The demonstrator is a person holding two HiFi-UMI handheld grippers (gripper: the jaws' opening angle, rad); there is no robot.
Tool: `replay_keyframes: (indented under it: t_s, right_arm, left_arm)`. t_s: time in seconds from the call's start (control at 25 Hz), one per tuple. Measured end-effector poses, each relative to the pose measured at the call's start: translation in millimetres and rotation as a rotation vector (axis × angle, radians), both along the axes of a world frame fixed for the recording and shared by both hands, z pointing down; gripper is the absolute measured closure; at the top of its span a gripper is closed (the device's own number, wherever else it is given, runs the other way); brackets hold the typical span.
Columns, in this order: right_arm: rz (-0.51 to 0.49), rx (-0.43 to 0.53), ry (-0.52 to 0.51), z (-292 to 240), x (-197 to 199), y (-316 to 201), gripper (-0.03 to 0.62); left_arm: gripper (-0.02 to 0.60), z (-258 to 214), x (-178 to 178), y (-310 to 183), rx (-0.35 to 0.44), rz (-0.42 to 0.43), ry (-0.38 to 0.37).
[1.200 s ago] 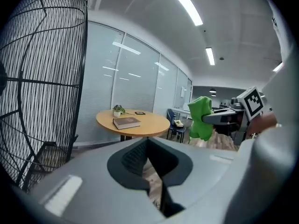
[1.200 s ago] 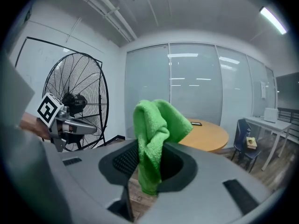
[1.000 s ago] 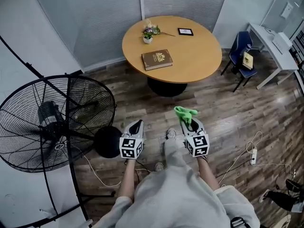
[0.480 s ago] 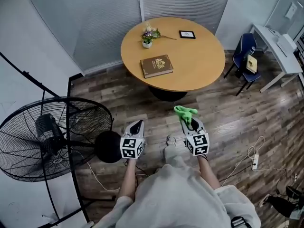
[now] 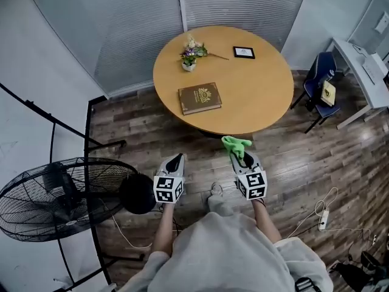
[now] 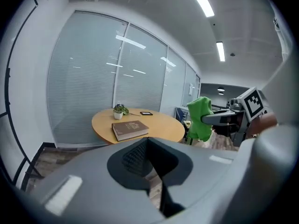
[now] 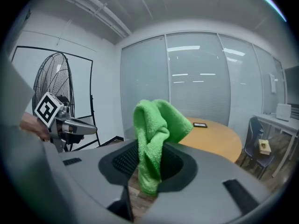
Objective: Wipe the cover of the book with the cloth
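2 hand-held grippers hover side by side over the wood floor [image 5: 304, 157], near the round table [image 5: 255, 96] but short of its edge. The right gripper [image 7: 148, 160] has its jaws closed on a green cloth [image 7: 156, 122]. They pinch its lower part, while the rest bunches up above the jaw tips and flops forward. The left gripper [image 6: 148, 141] has its jaws pressed together with nothing between them.

The brown book [image 5: 199, 97] lies flat and closed on the table, cover up with a gold emblem on it. It sits toward the side of the table nearest the person, ahead of the left gripper. Neither gripper touches it, and the cloth is well apart from it.

Behind the book stands a small potted plant [image 5: 189, 55], with a dark framed picture [image 5: 244, 53] to its right. 1 large black floor fan [image 5: 55, 193] stands at the person's left, and a blue chair [image 5: 317, 72] sits beyond the table at the right.
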State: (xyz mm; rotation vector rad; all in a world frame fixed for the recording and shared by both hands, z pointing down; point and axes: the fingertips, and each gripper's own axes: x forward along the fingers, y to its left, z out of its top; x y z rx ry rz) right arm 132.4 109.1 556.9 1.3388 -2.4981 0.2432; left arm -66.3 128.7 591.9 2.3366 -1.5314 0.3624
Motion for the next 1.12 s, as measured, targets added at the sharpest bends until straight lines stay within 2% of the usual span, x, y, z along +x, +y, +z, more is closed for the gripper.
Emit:
replay_keyframes:
  t_s: [0.6,1.12]
  right_arm:
    - [-0.071,-0.033,-0.009,9.4,8.2,-125.4,0.487]
    - [-0.127,-0.061,-0.029,22.5,5.7,-185.9,0.487]
  left_arm:
    - [0.572,4.9,13.1,-119.4,-0.026,-0.059,-0.015]
    - [0.572,13.3,11.3,-170.3,-0.052,-0.117,-0.031]
